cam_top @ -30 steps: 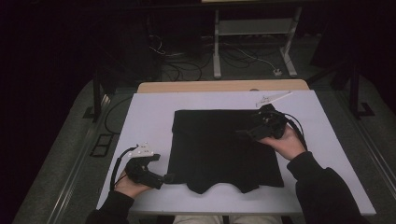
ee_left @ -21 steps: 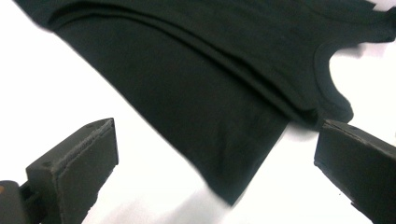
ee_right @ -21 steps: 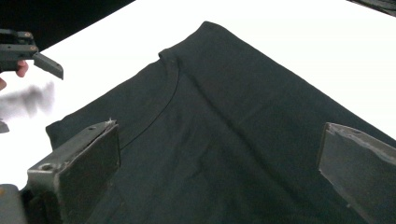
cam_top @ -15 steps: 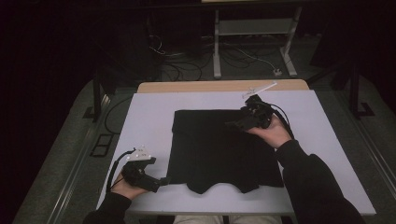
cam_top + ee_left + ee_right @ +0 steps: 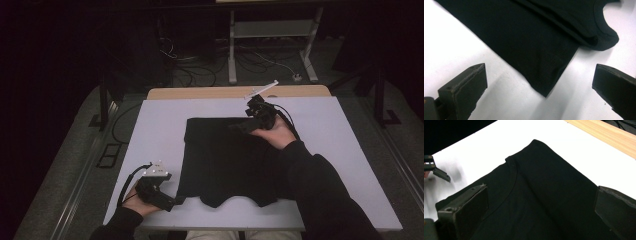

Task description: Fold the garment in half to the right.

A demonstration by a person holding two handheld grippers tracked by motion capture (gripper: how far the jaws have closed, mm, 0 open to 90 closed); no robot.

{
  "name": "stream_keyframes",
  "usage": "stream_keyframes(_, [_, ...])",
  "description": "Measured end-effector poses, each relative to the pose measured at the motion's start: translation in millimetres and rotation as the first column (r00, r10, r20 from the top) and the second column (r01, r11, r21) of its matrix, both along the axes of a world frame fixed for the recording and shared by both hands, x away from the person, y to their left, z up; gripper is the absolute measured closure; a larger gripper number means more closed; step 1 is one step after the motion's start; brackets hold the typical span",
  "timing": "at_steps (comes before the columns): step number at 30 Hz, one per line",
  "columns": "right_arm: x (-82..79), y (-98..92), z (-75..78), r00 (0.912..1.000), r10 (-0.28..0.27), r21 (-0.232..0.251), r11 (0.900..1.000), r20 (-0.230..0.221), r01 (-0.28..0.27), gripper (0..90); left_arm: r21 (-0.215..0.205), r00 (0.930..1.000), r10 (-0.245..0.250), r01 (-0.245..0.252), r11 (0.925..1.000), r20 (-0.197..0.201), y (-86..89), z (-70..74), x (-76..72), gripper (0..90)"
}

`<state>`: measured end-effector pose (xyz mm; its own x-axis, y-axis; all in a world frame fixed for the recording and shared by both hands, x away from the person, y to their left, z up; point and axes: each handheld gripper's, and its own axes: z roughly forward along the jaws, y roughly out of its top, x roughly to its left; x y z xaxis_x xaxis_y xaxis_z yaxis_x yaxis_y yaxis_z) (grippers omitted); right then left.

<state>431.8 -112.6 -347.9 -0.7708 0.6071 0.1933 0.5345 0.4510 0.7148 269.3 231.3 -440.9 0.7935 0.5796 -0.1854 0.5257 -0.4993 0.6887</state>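
A black garment (image 5: 225, 155) lies flat on the white table top (image 5: 150, 125), with a neckline notch at its near edge. My left gripper (image 5: 171, 201) rests at the garment's near left corner. In the left gripper view it (image 5: 538, 68) is open, with that corner (image 5: 544, 90) lying between the jaws on the table. My right gripper (image 5: 239, 126) hovers over the garment's far edge, held by a hand in a dark sleeve. In the right gripper view it (image 5: 541, 188) is open above a fold line of the cloth (image 5: 554, 185), holding nothing.
A wooden strip (image 5: 200, 93) runs along the table's far edge. Beyond it, a white metal stand (image 5: 272, 30) and cables (image 5: 185, 60) sit on the dark floor. Bare white table flanks the garment on both sides. The left gripper's tip (image 5: 439, 173) shows far off.
My right gripper has moved away from the person and a little to the left, to the garment's far edge. The left gripper has stayed at the near left corner.
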Motion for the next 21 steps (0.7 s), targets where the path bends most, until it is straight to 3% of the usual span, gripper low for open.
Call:
stream_keyframes(5, [8.1,9.2,-2.9,1.0000,0.000,-0.002,1.000,-0.005,0.000,0.0,0.019,0.9995,-0.031,0.031,0.9993,0.001,-2.1,-0.8,0.0,0.0])
stream_keyframes(8, [12.1,12.8,-4.4,1.0000,-0.001,-0.005,1.000,-0.007,0.001,0.0,-0.001,0.9999,-0.016,0.016,0.9999,-0.007,-4.2,-2.2,-0.3,0.0])
stream_keyframes(10, [14.7,14.5,-5.3,1.0000,0.002,-0.011,1.000,-0.007,-0.002,0.0,0.010,0.9996,-0.028,0.028,0.9996,-0.006,-4.4,-2.4,0.3,0.0])
stream_keyframes(11, [16.0,15.4,-5.6,1.0000,0.004,-0.013,1.000,-0.005,-0.004,0.0,0.035,0.9987,-0.051,0.051,0.9981,-0.005,-3.1,-1.7,1.5,0.0])
stream_keyframes(21, [27.7,25.3,-10.6,0.9999,-0.001,-0.017,1.000,-0.013,0.001,0.0,0.068,0.9968,-0.076,0.078,0.9947,-0.027,-7.4,-4.1,3.1,0.0])
